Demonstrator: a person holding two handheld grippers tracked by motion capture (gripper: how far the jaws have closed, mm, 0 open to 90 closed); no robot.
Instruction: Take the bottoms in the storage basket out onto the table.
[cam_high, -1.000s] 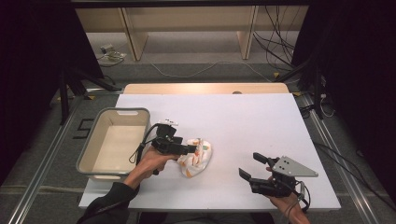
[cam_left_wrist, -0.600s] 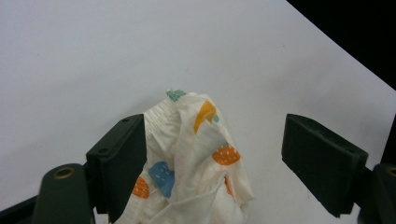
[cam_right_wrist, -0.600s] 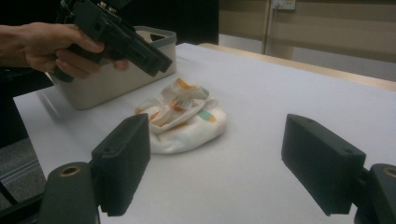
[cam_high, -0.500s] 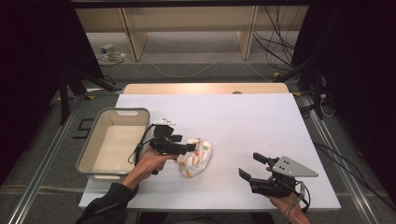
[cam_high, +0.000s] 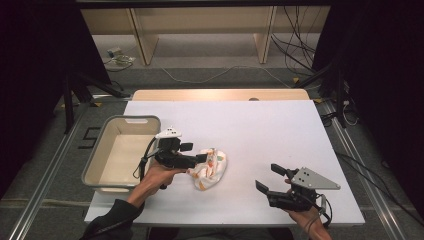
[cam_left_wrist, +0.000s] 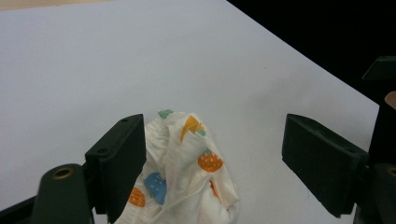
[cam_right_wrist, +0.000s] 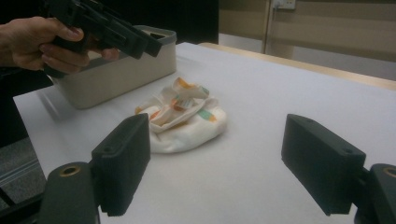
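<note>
The white counter carries a grey bin at its left edge, empty as far as the high view shows. Just right of the bin lies a crumpled cloth, white with small orange, blue and green prints, bunched into a mound on the bare counter.

The left gripper hangs over the cloth's left side, fingers spread wide; in the left gripper view the cloth sits between them, close against one finger and well short of the other. Nothing is clamped yet. The right gripper waits near the front right edge of the counter, well apart from the cloth, its fingers also wide apart and holding nothing.

This looks like the reach before a grasp, probably to move the cloth into the bin. The next move calls for lowering the left gripper until both fingers straddle a fold, then closing on enough fabric that it lifts as one bundle.
</note>
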